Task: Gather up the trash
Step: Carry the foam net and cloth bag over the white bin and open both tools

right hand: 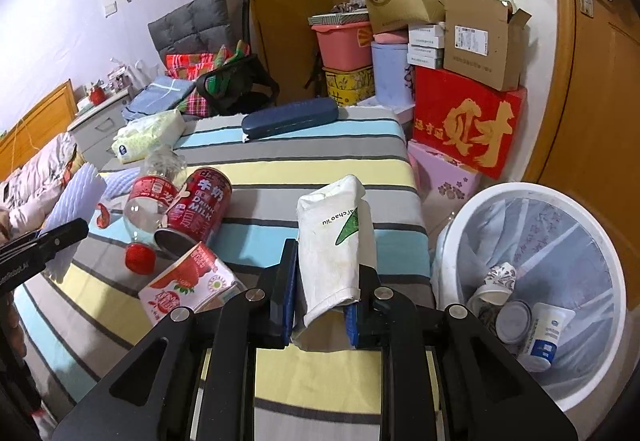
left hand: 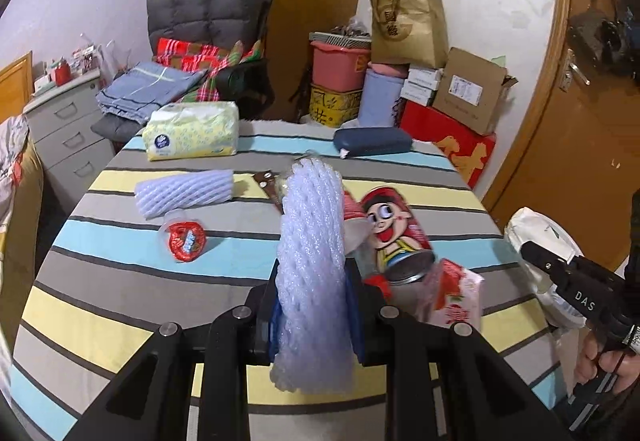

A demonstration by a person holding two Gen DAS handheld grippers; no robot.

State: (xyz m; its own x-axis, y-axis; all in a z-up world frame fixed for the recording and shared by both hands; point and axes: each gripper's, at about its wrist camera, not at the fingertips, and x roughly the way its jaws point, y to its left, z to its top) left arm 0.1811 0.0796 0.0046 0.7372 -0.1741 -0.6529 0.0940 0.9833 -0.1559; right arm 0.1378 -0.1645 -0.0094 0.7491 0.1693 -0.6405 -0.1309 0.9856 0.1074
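Observation:
My left gripper [left hand: 314, 275] is shut on a white foam net sleeve [left hand: 312, 241], held upright above the striped table [left hand: 120, 321]. On the table lie a second foam net [left hand: 184, 191], a red crumpled wrapper [left hand: 185, 241], a red milk can [right hand: 200, 205], a clear plastic bottle [right hand: 148, 201] and a strawberry carton [right hand: 188, 285]. My right gripper [right hand: 328, 273] is shut on a flattened white paper bag [right hand: 332, 237] near the table's right edge. The white trash bin [right hand: 528, 188], lined and holding several cups, stands beside the table to the right.
A tissue pack [left hand: 192, 135] and a blue case [left hand: 372, 141] lie at the table's far side. Stacked boxes and tubs [right hand: 468, 121] stand behind the bin, beside a wooden door [right hand: 592, 81]. A chair piled with blankets [left hand: 208, 61] is at the back left.

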